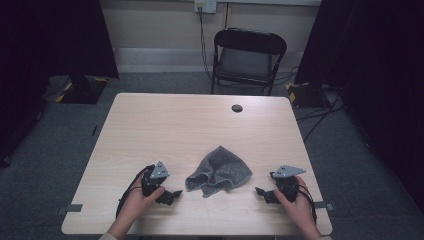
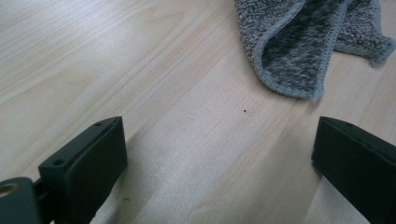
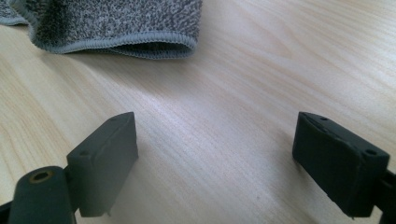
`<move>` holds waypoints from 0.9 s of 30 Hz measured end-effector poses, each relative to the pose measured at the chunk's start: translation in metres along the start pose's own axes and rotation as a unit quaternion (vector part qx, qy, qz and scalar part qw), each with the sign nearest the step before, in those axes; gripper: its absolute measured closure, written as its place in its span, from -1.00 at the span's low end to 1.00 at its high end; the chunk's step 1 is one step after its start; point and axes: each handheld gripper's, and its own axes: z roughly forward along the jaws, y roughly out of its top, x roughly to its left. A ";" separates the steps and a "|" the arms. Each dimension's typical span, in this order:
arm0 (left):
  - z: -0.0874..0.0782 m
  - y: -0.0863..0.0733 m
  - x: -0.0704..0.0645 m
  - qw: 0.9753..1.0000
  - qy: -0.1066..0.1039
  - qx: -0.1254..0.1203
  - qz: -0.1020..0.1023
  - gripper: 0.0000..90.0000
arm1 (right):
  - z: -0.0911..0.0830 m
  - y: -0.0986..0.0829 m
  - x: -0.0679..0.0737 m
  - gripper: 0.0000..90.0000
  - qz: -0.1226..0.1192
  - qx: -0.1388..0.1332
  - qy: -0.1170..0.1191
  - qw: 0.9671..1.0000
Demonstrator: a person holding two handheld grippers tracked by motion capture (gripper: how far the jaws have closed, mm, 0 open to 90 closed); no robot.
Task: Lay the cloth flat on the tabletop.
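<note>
While a crumpled grey cloth (image 1: 218, 171) lies near the front of the wooden table (image 1: 165, 125), the left gripper (image 1: 171, 196) and right gripper (image 1: 261, 192) flank it, jaws spread and empty. A good pick-up likely means pinching the hemmed edges on opposite sides.

Cloth between two grippers on table.
Cloth (image 1: 218, 172) lies crumpled at the table's (image 1: 170, 125) near-centre; left gripper (image 1: 170, 196) just left of it, right gripper (image 1: 264, 194) just right; chair (image 1: 247, 60) behind table.
</note>
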 end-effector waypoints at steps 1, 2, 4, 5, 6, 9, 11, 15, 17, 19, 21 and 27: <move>0.000 0.000 0.000 1.000 0.001 0.000 -0.002 -0.94 | 0.000 0.000 0.000 -0.70 0.000 0.000 0.000 1.000; 0.000 0.000 -0.001 1.000 0.002 0.000 -0.003 -0.95 | 0.000 0.000 0.000 -0.70 0.001 0.000 -0.001 1.000; 0.000 -0.001 -0.002 1.000 0.005 0.000 -0.009 -0.95 | 0.000 0.000 0.001 -0.71 0.003 0.000 -0.003 1.000; -0.001 -0.001 -0.002 1.000 0.007 0.000 -0.006 -0.95 | 0.000 0.000 0.001 -0.71 0.003 0.000 -0.003 1.000; -0.001 -0.001 -0.002 1.000 0.004 0.000 -0.008 -0.95 | 0.000 0.000 0.001 -0.71 0.004 0.000 -0.004 1.000; -0.001 -0.001 -0.003 1.000 0.003 0.001 -0.008 -0.94 | 0.001 0.001 0.002 -0.69 0.007 -0.001 -0.003 1.000; -0.003 0.000 -0.003 1.000 0.002 0.001 -0.006 -0.85 | 0.000 0.001 0.002 -0.67 0.009 -0.005 0.007 1.000; -0.007 0.003 -0.005 1.000 0.001 -0.009 -0.012 -0.62 | 0.000 0.003 0.003 -0.67 0.012 -0.007 0.015 1.000; -0.009 0.004 -0.005 1.000 0.000 -0.010 -0.010 -0.62 | -0.001 0.005 0.004 -0.67 0.012 -0.006 0.016 1.000; -0.011 0.005 -0.006 1.000 -0.003 -0.009 -0.013 -0.64 | -0.002 0.006 0.004 -0.67 0.012 -0.011 0.018 1.000; -0.013 0.005 -0.006 1.000 -0.005 -0.010 -0.015 -0.64 | -0.003 0.009 0.005 -0.67 0.013 -0.015 0.020 1.000; -0.016 0.007 -0.007 1.000 -0.012 -0.018 -0.020 -0.65 | -0.005 0.012 0.007 -0.66 0.010 -0.022 0.032 0.999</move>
